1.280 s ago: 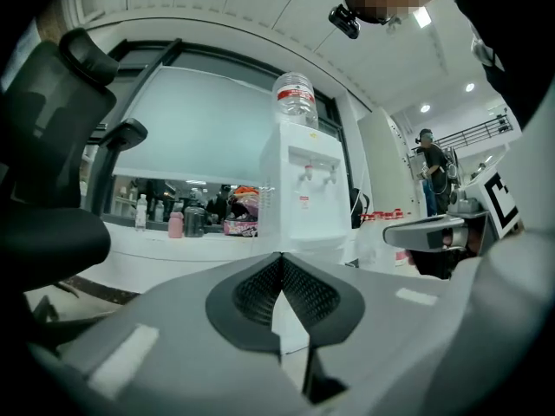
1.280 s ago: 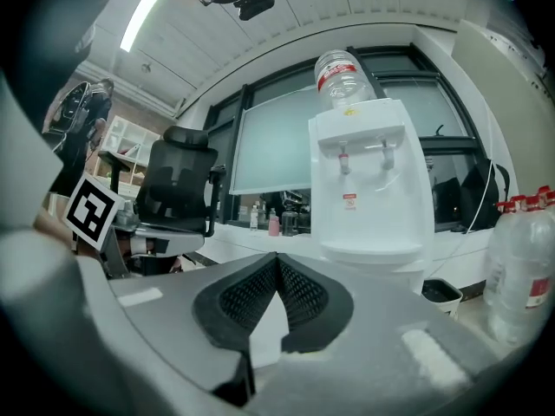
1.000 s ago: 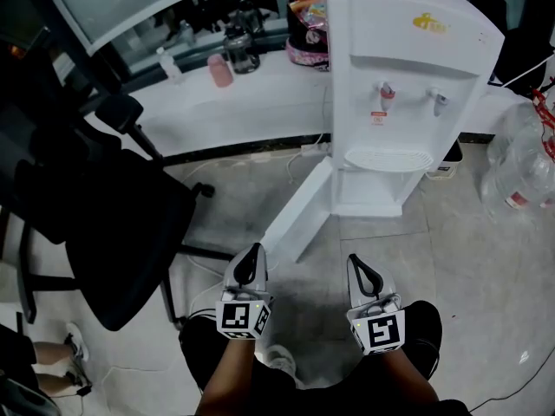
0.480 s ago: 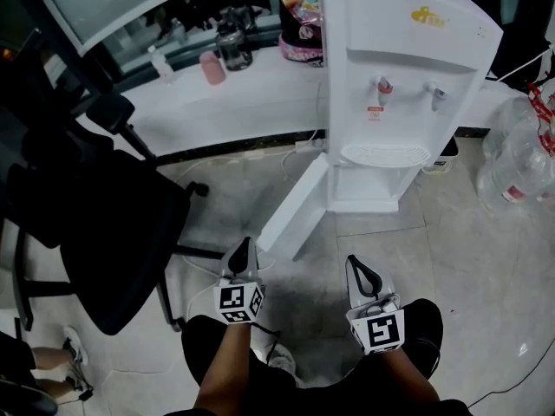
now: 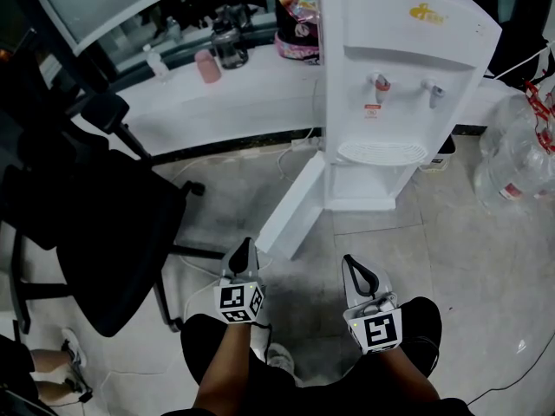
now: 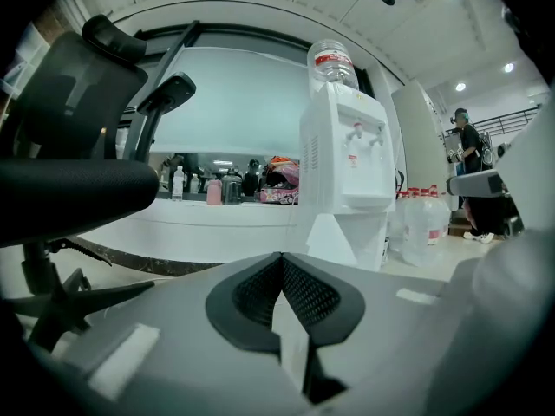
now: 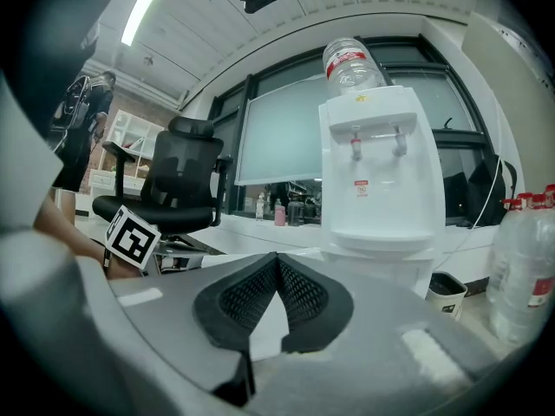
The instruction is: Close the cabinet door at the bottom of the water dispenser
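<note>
Black padded office chair [image 5: 113, 232] sits at 9 o'clock, its base near the door's sweep. Left hand-held gripper [image 5: 245, 248] has its jaws pressed together and empty, with ribbed black pads on a smooth grey shell. Cabinet door [image 5: 295, 211] is a flat, glossy white panel, wide open and swung toward 7 o'clock from the dispenser base; its free edge is near the left gripper, not touching. Risk: a closed tip may skid off the slick panel, or a hard shove may bounce the door back open. Right hand-held gripper [image 5: 357, 271] is likewise closed and empty. Water dispenser [image 5: 399, 76] is a tall white plastic box at 12 o'clock. Risk: too much push could rock it on the glossy tile floor [image 5: 451, 258].
</note>
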